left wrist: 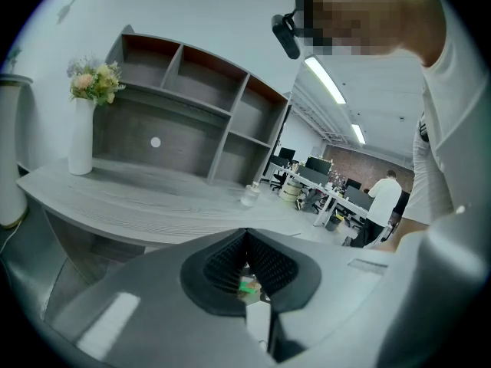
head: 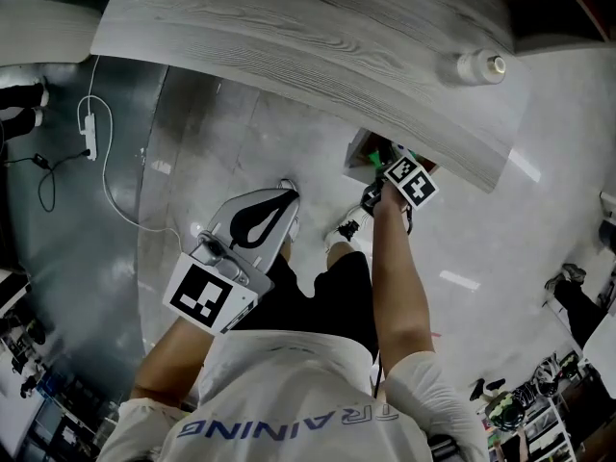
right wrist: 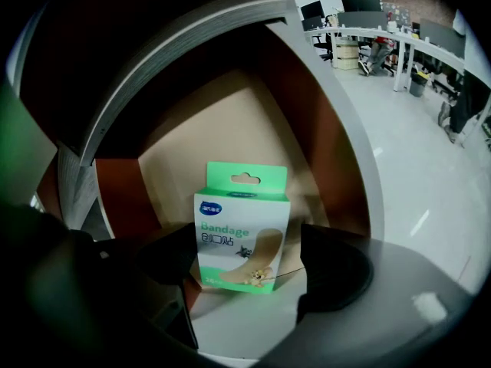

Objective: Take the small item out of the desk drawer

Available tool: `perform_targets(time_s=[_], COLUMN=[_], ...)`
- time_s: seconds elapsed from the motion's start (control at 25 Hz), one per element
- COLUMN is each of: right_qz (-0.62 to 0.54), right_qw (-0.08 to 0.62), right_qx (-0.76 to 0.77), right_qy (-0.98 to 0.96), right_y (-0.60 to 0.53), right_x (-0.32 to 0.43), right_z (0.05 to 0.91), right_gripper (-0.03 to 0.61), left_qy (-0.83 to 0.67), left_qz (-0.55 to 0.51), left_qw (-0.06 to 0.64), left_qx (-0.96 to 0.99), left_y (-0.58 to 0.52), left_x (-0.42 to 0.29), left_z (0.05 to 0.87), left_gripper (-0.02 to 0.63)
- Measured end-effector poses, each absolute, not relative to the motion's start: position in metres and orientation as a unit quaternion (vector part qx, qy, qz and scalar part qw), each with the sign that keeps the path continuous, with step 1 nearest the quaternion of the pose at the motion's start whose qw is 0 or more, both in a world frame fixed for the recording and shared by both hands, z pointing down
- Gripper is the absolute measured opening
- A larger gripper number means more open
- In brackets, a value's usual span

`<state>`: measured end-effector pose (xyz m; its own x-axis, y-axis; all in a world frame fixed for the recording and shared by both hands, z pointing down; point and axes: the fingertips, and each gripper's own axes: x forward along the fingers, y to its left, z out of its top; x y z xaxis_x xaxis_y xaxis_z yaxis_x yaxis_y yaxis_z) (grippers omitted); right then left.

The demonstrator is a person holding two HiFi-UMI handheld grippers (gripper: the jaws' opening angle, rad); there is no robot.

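Green bandage box (right wrist: 242, 232) (upright) between parted jaws of right gripper (right wrist: 245, 253).

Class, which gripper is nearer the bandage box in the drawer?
Right. The right gripper has its fingers either side of the bandage box inside the drawer; the left gripper hangs over the floor, well short of it.

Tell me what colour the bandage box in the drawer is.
The bandage box is green and white; best seen in the right gripper view.

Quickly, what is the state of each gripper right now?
Left gripper: tongs closed, empty.
Right gripper: tongs open around the bandage box, not clamped on it.
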<state>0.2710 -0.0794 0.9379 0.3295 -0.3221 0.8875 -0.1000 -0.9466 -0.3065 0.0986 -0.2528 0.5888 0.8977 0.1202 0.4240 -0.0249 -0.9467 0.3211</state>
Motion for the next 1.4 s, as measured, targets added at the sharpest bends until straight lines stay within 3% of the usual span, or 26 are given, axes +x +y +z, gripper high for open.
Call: perform_targets(time_s=[0.16, 0.24, 0.56, 0.8, 1.4], right_qz=[-0.566, -0.564, -0.553, -0.547, -0.504], right_qw=[0.099, 0.100, 0.085, 0.113, 0.157], right_qx=[-0.809, -0.810, -0.816, -0.815, -0.818], right_qy=[0.125, 0.124, 0.143, 0.154, 0.227], right_y=[-0.077, -0.077, -0.077, -0.080, -0.049], right_x=[0.271, 0.271, 0.273, 0.270, 0.221], right_z=[0.938, 0.936, 0.928, 0.912, 0.789], right_gripper=[0.419, 0.364, 0.357, 0.357, 0.357], left_qy=[0.022, 0.022, 0.027, 0.031, 0.071], left_qz=[0.223, 0.224, 0.220, 0.220, 0.175], left_qw=[0.161, 0.162, 0.161, 0.162, 0.116], left_qx=[0.961, 0.961, 0.962, 0.961, 0.975], left_y=[-0.254, -0.254, -0.250, -0.245, -0.225], left_x=[0.098, 0.098, 0.102, 0.102, 0.124], left_z=[0.587, 0.587, 0.582, 0.579, 0.511], left_gripper=[0.002, 0.002, 0.002, 0.002, 0.002])
